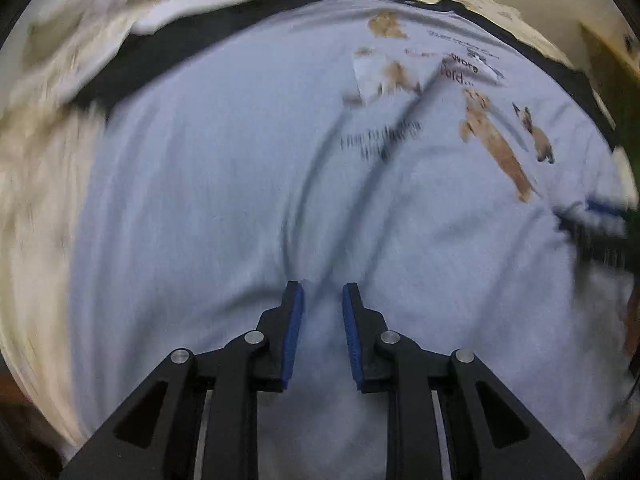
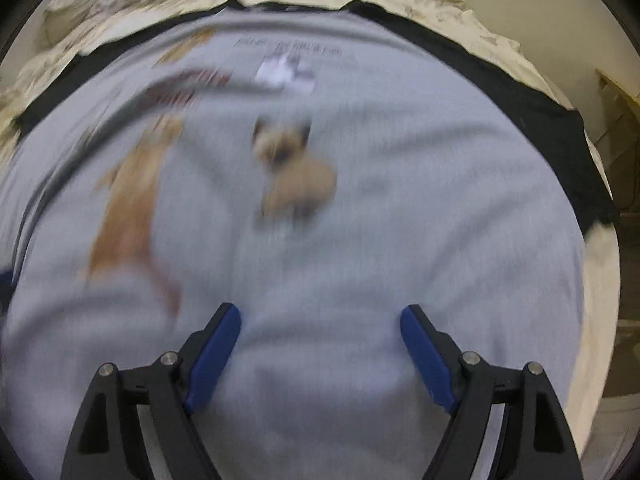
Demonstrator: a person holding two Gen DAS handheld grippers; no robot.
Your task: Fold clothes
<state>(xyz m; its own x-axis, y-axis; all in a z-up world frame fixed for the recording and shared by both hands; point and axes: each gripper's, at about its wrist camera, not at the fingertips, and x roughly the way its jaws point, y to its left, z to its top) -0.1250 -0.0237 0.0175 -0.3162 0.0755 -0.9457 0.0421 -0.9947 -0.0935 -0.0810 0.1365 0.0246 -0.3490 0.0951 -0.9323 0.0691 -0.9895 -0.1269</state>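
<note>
From your left wrist view, the pale grey cotton T-shirt with printed cats and black sleeves (image 1: pixel 224 184) lies spread on the cream, crumpled bed cover (image 1: pixel 44 160), print facing up. Long creases run from the chest print toward your left gripper (image 1: pixel 322 292), whose blue-padded jaws stand a narrow gap apart. Cloth shows through that gap, yet the blur keeps you from telling whether any is pinched; it reads as hovering with nothing clamped. A black sleeve band (image 1: pixel 132 68) lies flat at the far edge. At the right rim, a blurred dark shape with blue may be your other tool.

From your right wrist view, the same shirt fills the frame, its Siamese cat print (image 2: pixel 294 172) ahead of your right gripper (image 2: pixel 320 314), whose jaws stand wide apart above bare fabric, holding nothing. The other black sleeve (image 2: pixel 560 132) lies spread out.

By the look of it, the shirt is only laid out; no fold is made, and sleeves and body all remain to fold.
</note>
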